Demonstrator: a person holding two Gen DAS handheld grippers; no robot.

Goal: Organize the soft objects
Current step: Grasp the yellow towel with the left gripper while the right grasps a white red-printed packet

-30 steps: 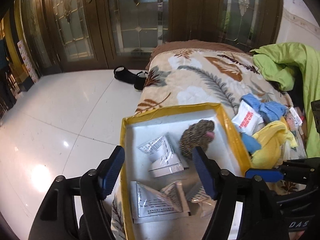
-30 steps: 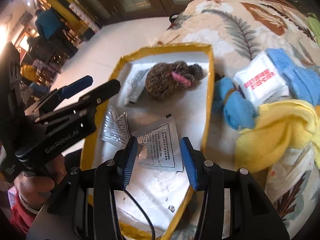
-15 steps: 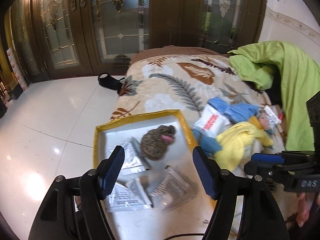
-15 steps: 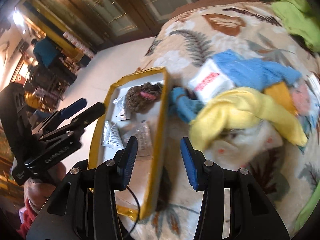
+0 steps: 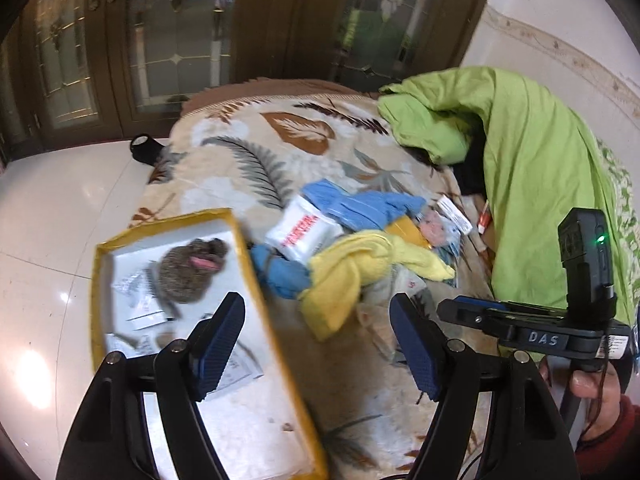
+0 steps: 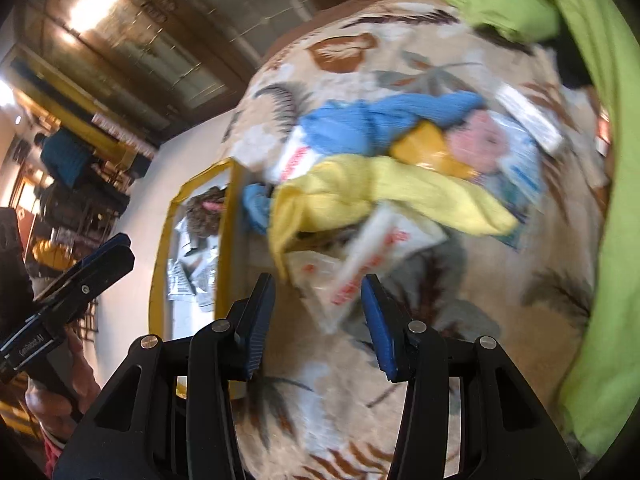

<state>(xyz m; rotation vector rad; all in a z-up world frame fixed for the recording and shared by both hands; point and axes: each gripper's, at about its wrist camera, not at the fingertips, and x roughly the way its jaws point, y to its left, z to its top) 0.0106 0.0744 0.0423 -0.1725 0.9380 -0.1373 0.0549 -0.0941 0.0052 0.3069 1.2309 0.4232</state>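
My left gripper (image 5: 318,344) opening, right gripper (image 6: 318,322) apart — both empty; pinch the yellow cloth (image 6: 384,192) ahead at its bunched middle.

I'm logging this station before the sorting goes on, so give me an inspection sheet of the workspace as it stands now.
Surface: leaf-print blanket over a bed.
Job's things: yellow cloth and blue cloth piled beside the yellow-rimmed tray; brown knitted thing and paper packets inside the tray.
Clutter: white packet with red print, green bedding, small packets beyond the pile.
Grippers: left gripper empty, jaws opening; right gripper open, empty, above the pile's near edge.
Cables: thin black cable below the left gripper.
Surroundings: white tiled floor, glass-panelled doors.
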